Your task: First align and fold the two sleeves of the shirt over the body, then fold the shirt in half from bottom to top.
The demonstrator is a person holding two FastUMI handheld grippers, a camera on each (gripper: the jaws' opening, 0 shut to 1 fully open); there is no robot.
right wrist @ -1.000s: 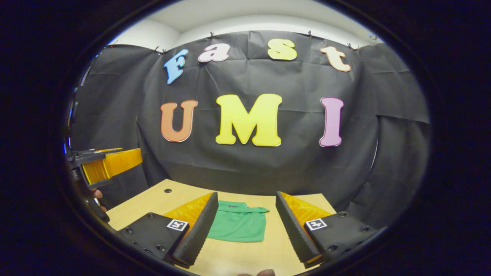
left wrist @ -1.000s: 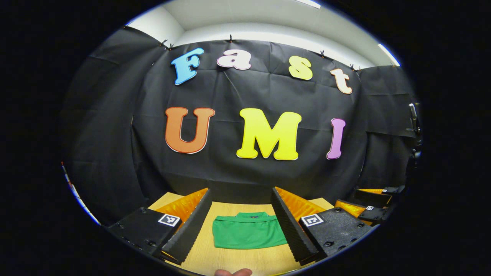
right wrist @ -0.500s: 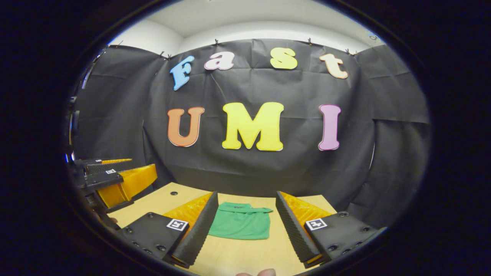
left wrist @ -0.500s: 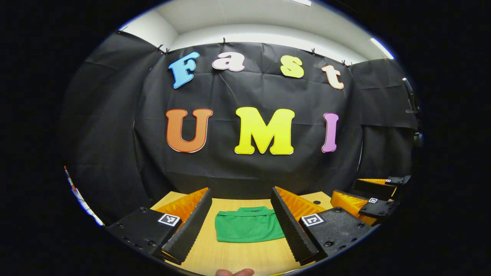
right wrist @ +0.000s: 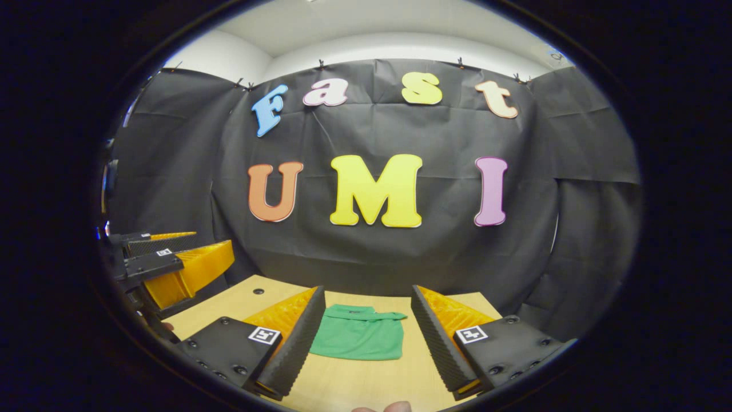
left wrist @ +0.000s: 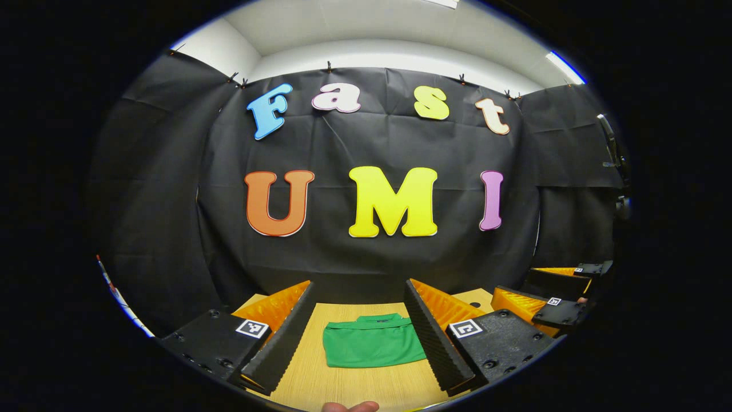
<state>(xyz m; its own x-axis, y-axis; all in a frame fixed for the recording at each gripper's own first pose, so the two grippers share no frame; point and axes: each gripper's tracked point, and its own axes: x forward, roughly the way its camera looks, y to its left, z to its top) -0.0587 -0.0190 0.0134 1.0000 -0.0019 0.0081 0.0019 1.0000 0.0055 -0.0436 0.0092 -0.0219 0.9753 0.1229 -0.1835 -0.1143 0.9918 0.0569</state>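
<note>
A green shirt (left wrist: 373, 343) lies folded into a compact rectangle on the wooden table (left wrist: 343, 389), collar toward the wall. In the left gripper view my left gripper (left wrist: 359, 292) is open, held above the table with nothing between its fingers; the shirt shows in the gap beyond them. The right gripper (left wrist: 543, 297) appears at the right edge of that view, also open. In the right gripper view the shirt (right wrist: 357, 339) sits between the fingers of my open right gripper (right wrist: 367, 294), well below and ahead of it. The left gripper (right wrist: 189, 257) hangs at the left, raised off the table.
A small dark hole (right wrist: 254, 291) marks the table (right wrist: 229, 303) near its far left corner. The black cloth wall (right wrist: 366, 252) closes off the back of the table. A fingertip (left wrist: 349, 407) shows at the bottom edge of the left gripper view.
Both grippers have shifted a little while staying open and raised; the shirt has not moved. In the right gripper view the left gripper has dropped lower.
</note>
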